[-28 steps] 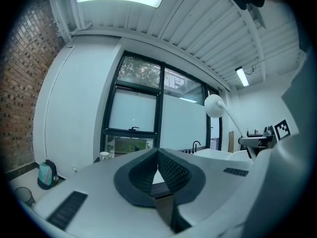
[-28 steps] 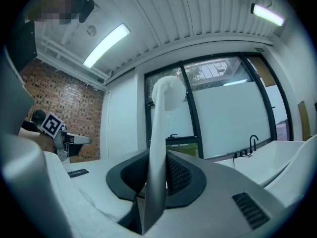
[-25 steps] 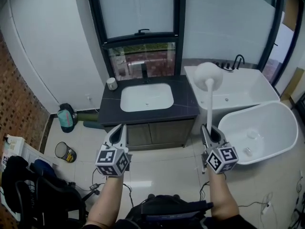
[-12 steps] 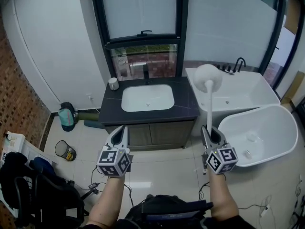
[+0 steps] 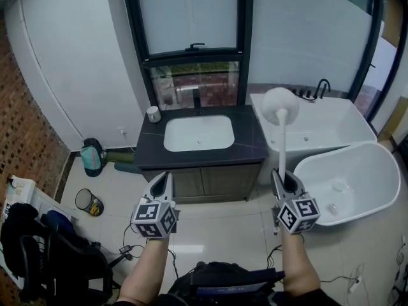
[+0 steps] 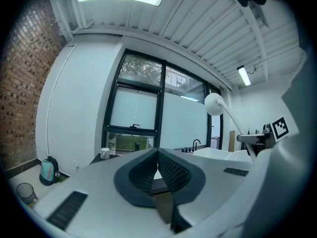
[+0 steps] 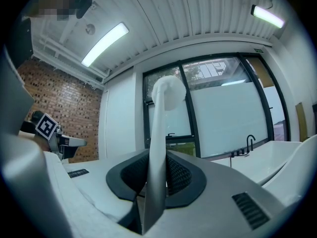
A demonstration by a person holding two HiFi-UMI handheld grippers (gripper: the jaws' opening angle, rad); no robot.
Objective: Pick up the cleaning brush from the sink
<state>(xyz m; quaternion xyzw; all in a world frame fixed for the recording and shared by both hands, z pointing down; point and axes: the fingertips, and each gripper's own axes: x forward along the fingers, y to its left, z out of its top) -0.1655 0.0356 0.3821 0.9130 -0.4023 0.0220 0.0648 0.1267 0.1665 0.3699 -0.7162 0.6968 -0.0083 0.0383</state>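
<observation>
The cleaning brush (image 5: 280,107) is white, with a round head and a long thin handle (image 7: 157,152). My right gripper (image 5: 283,178) is shut on the handle's lower end, and the head (image 7: 169,91) stands up and away from me, over the vanity's right end. My left gripper (image 5: 160,182) hangs level in front of the vanity, shut, with nothing between its pads (image 6: 157,168). The white sink (image 5: 198,134) lies sunk in the dark countertop (image 5: 248,146), some way beyond both grippers.
A white cup (image 5: 153,113) stands at the countertop's back left. A white bathtub (image 5: 347,180) and a white ledge with a black tap (image 5: 320,87) are at the right. On the floor at the left are a bin (image 5: 87,202), a green bag (image 5: 92,158) and a black chair (image 5: 44,260).
The view has crept a little nearer the vanity. Both grippers keep their pose and the brush stays in the right gripper.
</observation>
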